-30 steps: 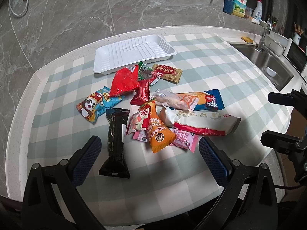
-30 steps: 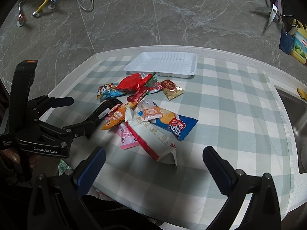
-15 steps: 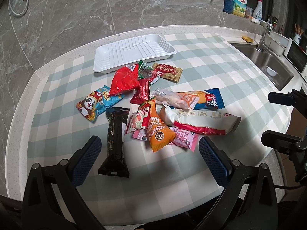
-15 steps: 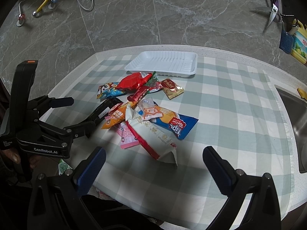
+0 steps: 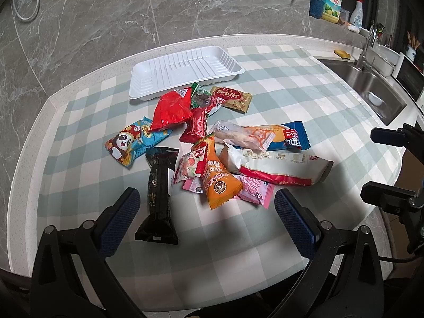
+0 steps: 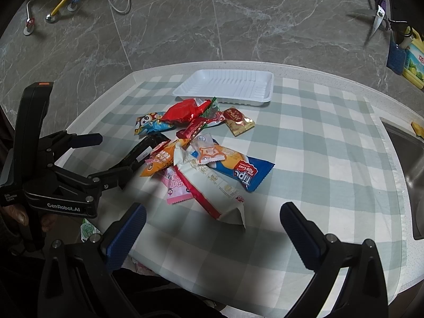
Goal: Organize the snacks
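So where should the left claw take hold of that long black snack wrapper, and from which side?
Grip the long black snack wrapper across its narrow middle, coming straight down from above. It lies flat on the checked tablecloth, lengthwise toward the open left claw, and its near half is free of the pile, so the fingers could likely straddle it.

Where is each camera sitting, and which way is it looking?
Left wrist camera: sits on the left gripper, low at the near table edge, looking across the snack pile to the white tray and the wall; its own two open fingers show, with the right gripper at the right edge.
Right wrist camera: sits on the right gripper, looking the same way; its open fingers show, plus the left gripper and part of a hand.
Both see the snack pile, the white tray and the checked cloth.
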### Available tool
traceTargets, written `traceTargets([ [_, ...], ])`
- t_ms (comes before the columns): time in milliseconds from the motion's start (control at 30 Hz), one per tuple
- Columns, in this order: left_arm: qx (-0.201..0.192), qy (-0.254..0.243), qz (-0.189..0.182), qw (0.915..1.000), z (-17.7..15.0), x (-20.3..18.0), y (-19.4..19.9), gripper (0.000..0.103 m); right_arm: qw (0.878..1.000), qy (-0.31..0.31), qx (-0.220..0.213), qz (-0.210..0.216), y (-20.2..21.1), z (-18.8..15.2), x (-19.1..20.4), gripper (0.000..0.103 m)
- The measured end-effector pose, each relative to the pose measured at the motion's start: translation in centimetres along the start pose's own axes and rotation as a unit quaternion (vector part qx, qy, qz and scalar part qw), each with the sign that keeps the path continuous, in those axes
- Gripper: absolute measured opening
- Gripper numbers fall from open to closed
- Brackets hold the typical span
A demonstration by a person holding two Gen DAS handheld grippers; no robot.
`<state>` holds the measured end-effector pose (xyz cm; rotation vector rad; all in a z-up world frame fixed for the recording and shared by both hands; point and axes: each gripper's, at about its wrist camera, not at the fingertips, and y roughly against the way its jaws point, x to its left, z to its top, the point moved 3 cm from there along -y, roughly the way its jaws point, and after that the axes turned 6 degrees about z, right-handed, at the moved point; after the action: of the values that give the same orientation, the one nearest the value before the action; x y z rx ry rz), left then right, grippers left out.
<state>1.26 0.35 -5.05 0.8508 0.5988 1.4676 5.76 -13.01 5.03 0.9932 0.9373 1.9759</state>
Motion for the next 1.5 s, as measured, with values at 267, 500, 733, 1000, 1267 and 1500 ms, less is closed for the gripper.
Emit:
traceTargets([
  [267,0.000,0.001,0.000,1.0000,0.0,0.0,0.0,0.103,1.000,0.000,0.001,0.000,0.0,0.1,0.0,0.103],
  [500,0.001,0.000,0.000,1.0000,0.0,0.1,0.0,0.103,1.000,0.001,0.001,0.000,-0.4,0.2,0.1,0.103],
  [733,0.002,0.001,-0.002,1.0000,-0.2,0.1,-0.1,0.103,1.000,0.001,0.002,0.002,-0.3,0.1,0.0,0.103],
  [1000,0.022,0.007,0.001,0.9997,-0.8,0.2,-0.8,0.103,1.000,0.006,0.007,0.008,-0.6,0.2,-0.1,0.103],
  [1267,0.049,0.014,0.016,0.9986,-1.0,1.4,-2.1,0.103,1.000,0.018,0.015,0.016,-0.9,0.3,-0.5,0.103],
  [1500,0.068,0.020,0.010,0.9974,-0.5,3.9,-4.1,0.103,0.999,0.019,0.035,0.016,-2.5,1.0,-0.5,0.103],
])
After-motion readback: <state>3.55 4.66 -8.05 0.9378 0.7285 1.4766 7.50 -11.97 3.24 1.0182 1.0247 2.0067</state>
